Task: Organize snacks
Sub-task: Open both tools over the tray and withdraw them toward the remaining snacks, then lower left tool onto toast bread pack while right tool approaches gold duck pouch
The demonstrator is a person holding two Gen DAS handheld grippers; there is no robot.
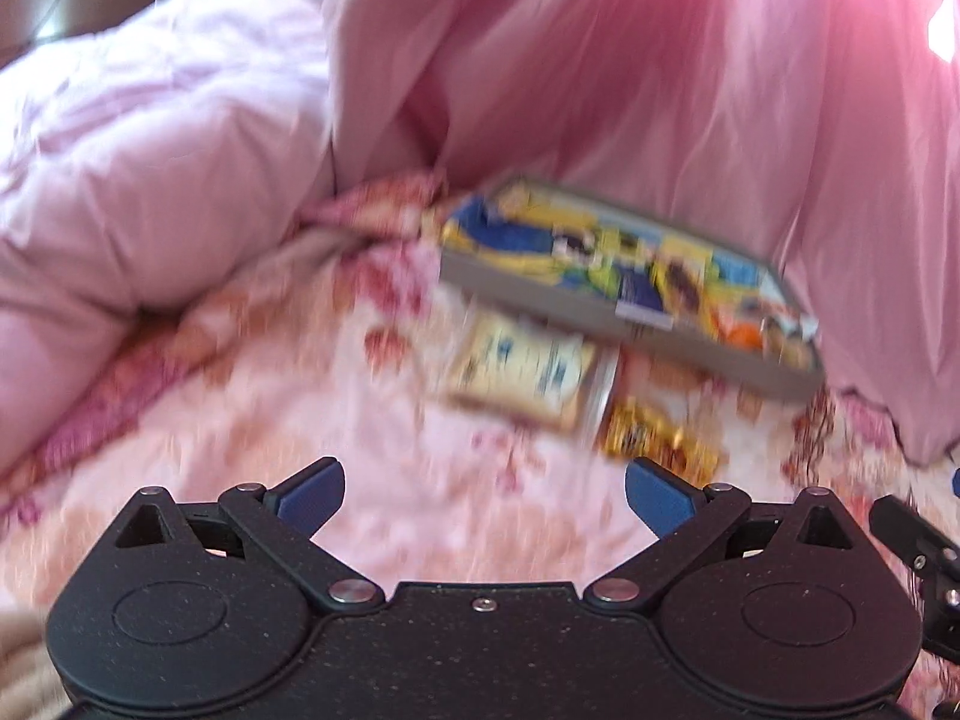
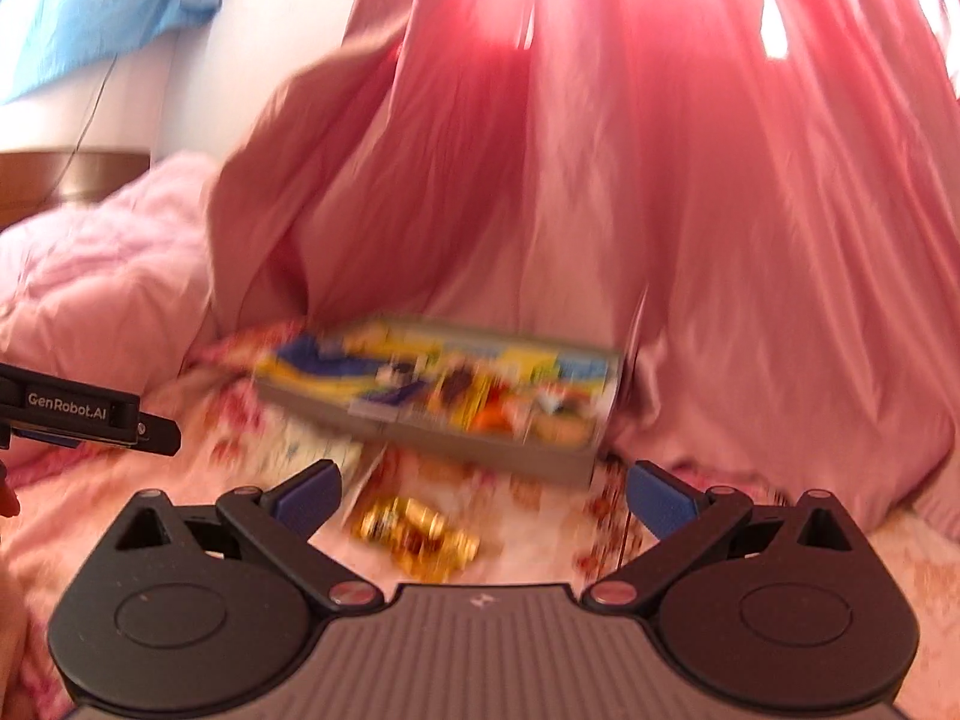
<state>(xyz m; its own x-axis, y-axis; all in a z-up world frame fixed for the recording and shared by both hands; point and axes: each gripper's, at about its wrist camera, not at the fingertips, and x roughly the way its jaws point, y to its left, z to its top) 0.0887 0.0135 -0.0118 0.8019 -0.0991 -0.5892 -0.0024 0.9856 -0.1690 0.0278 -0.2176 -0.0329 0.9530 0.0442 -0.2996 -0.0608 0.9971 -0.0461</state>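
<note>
From the left wrist view, the left gripper point(image 1: 485, 501) hangs low over the flowered bedspread point(image 1: 252, 420) with its blue pads spread wide and nothing between them. I take it to be ready for a pick, since two loose snacks lie ahead of it. A pale yellow packet point(image 1: 522, 369) sits on the spread just in front of the grey tray point(image 1: 606, 315), its far edge seeming to tuck under the tray's near wall. A gold-wrapped snack point(image 1: 660, 438) lies to the right of that packet, close to the right-hand pad. The tray already holds a jumble of blue, yellow and orange packets, so it looks to be the place where snacks are gathered. It rests against the pink curtain point(image 1: 690, 90), with a pink quilt point(image 1: 150, 150) bunched to the left. Everything is blurred, so labels cannot be read.

From the right wrist view, the right gripper point(image 2: 483, 498) is likewise agape and empty, poised just above the gold-wrapped snack point(image 2: 420, 531), which lies between its pads and a little beyond them. That lineup suggests this snack is its target. The pale yellow packet point(image 2: 318, 450) shows partly behind the left pad, and the grey tray point(image 2: 456, 447) stands just beyond. The left gripper's body pokes in at the left edge.
</note>
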